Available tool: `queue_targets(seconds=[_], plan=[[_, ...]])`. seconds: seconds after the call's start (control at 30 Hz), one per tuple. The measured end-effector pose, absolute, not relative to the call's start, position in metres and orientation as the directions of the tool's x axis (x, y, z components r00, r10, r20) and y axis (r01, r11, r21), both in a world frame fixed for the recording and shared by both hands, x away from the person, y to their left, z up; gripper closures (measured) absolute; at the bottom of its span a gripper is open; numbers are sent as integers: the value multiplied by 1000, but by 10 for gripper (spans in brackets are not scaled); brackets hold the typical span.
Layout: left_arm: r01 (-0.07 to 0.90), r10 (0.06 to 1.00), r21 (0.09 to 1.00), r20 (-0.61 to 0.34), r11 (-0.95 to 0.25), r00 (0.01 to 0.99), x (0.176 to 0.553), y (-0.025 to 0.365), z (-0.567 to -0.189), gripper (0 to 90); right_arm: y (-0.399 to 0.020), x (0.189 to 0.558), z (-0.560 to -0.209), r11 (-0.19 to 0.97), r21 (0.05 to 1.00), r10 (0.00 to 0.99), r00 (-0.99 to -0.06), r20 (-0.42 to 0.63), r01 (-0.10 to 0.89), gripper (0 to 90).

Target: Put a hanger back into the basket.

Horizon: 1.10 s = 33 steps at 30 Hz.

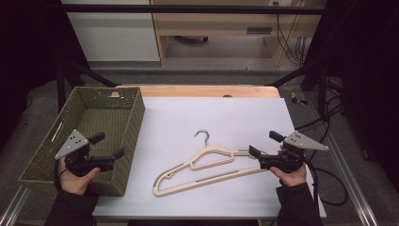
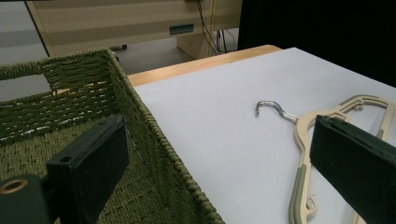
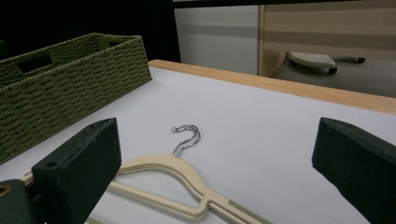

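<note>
Blocky black jaws of the right gripper (image 1: 258, 147) and left gripper (image 1: 109, 147) gape empty; between them, 2 cream plastic hangers (image 1: 207, 167) with curved steel hooks lie stacked on white paper, beside a woven green basket (image 1: 134, 117)

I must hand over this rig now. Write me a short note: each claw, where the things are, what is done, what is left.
Left claw: open, holding nothing, above the near right part of the green basket.
Right claw: open, holding nothing, at the right end of the hanger.
The hanger lies flat on the white table, right of the basket, hook pointing away.
Done: nothing gripped so far.
Left: probably grip the hanger and move it, perhaps into the basket.
</note>
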State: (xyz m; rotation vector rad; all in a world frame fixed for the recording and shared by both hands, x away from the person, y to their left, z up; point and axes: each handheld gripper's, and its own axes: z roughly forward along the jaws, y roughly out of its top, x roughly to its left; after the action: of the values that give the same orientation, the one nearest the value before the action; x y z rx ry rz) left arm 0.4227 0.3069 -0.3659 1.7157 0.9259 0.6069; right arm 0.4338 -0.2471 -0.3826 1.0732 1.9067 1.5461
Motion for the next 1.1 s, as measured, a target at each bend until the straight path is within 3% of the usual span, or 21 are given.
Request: queue_targets(seconds=[0.53,1.1], plan=[[280,822,949,-41,-147,568,421,310,-363,49,-183,460,-368,122,950,773,-628,91,288,81],[274,821,950,-36,-148,569,420,312,-361,49,-121,509,-385,212,889,785,-612,92,406,141]])
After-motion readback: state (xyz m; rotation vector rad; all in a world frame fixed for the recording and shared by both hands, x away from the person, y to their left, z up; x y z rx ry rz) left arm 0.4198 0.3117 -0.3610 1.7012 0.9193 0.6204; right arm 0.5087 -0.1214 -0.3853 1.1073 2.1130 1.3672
